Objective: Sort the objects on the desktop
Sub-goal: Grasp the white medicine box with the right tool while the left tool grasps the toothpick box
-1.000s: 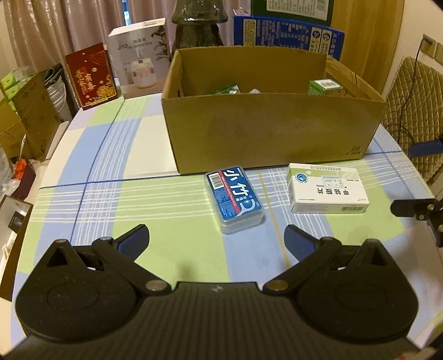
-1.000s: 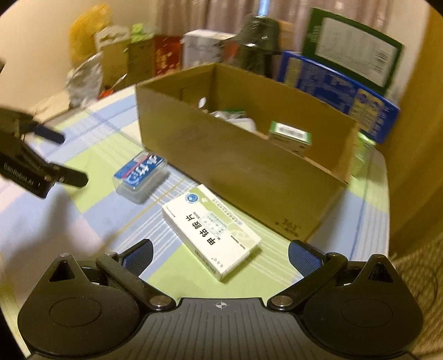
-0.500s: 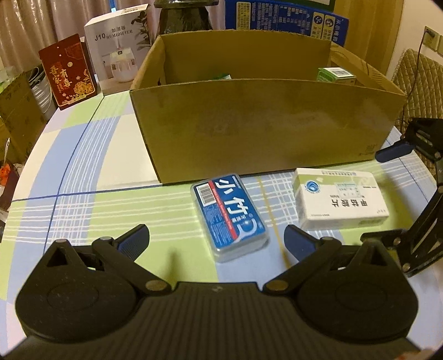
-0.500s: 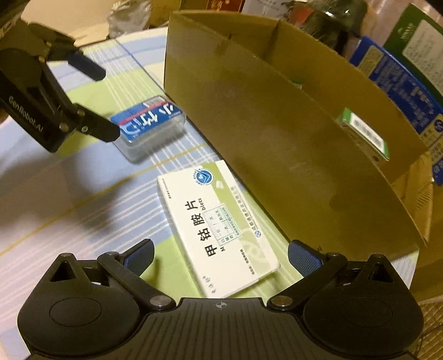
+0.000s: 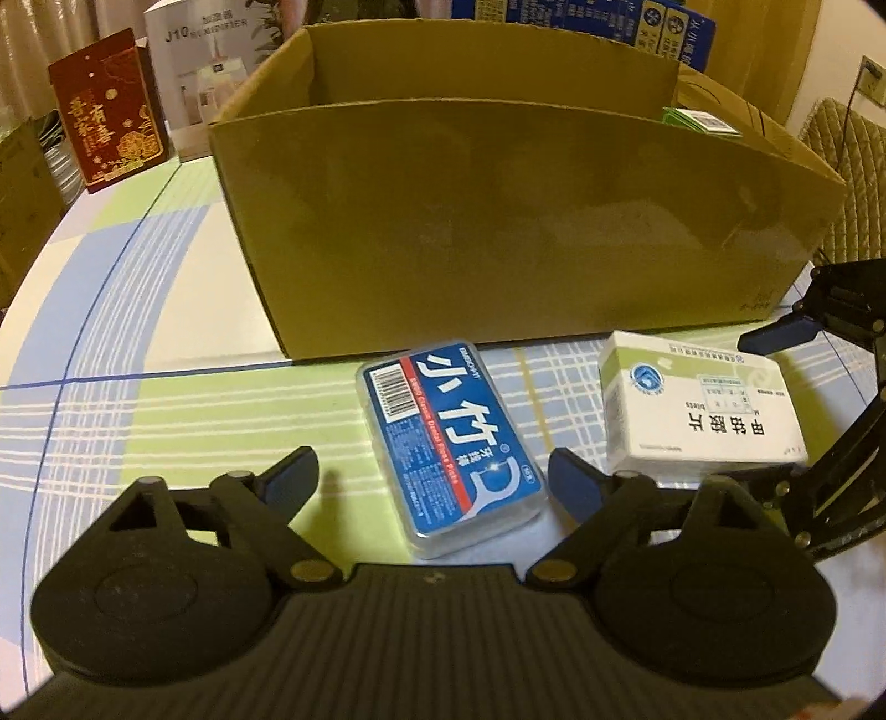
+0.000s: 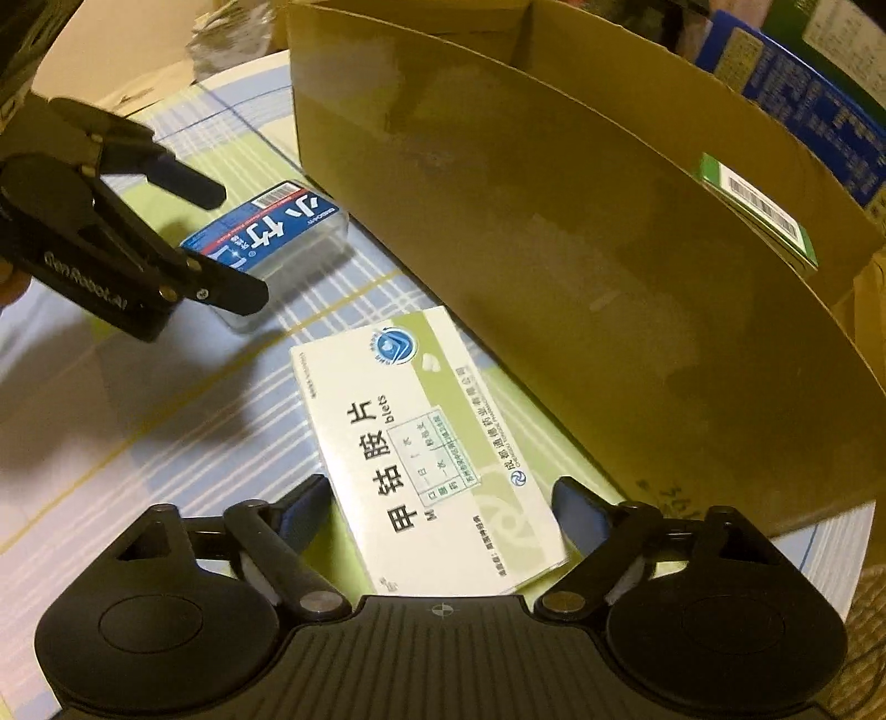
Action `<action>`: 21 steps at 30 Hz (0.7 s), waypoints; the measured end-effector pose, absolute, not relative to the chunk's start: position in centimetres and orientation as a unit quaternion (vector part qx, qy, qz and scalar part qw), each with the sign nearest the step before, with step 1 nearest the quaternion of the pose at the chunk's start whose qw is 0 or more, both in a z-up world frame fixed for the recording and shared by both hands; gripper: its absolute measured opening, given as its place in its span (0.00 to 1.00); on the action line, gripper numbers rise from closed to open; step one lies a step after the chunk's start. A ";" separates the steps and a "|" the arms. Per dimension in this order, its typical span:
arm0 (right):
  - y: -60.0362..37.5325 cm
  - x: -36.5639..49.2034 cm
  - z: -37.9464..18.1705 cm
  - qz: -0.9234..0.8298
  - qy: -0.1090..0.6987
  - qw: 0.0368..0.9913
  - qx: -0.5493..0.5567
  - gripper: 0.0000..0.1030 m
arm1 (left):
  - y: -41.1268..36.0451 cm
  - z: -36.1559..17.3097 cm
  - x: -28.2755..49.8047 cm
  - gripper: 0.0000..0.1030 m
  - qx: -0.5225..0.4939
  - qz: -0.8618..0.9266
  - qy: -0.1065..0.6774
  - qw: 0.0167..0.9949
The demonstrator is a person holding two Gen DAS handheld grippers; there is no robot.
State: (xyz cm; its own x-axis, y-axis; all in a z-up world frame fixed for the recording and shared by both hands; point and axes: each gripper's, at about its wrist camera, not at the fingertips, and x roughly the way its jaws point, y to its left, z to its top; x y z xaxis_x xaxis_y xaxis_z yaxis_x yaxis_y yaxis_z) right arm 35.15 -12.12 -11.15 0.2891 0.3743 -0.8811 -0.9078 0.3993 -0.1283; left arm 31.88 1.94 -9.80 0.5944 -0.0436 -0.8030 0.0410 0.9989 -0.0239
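A blue floss-pick case lies flat on the checked tablecloth in front of a cardboard box. My left gripper straddles the case. Its jaws are closing, with a gap still on the left side. To the right lies a white and green medicine box. It sits between the fingers of my right gripper, whose jaws are closing near its long edges without visibly pressing. In the right wrist view the left gripper hangs over the blue case.
The cardboard box holds a green and white packet at its right end. Behind it stand a red gift box, a white humidifier carton and blue cartons. A quilted chair is at the far right.
Both grippers have come down and forward to the table, each now straddling its box. Their fingers stand closer together than before.
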 end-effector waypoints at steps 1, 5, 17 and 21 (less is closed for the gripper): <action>-12.2 34.9 -11.1 0.432 0.407 0.736 -0.327 0.78 | 1.9 -9.8 31.9 0.78 0.001 -0.026 0.449 0.893; -12.3 34.0 -10.7 0.391 0.428 0.756 -0.303 0.71 | 1.6 -10.0 31.4 0.54 0.013 -0.036 0.456 0.889; -14.2 28.7 -9.4 0.264 0.528 0.792 -0.153 0.69 | 1.5 -9.0 25.0 0.51 0.044 -0.065 0.473 0.878; -15.2 25.9 -9.0 0.253 0.526 0.801 -0.135 0.69 | 1.3 -8.5 22.5 0.51 0.045 -0.070 0.471 0.878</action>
State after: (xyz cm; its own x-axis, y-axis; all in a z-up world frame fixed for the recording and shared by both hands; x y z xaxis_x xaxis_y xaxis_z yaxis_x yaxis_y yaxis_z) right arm 25.95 -15.21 -8.98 0.3184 0.2621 -0.9110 -0.5471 0.8356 0.0492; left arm 22.51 1.26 -8.55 0.5469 -0.0817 -0.8332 0.1658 0.9861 0.0121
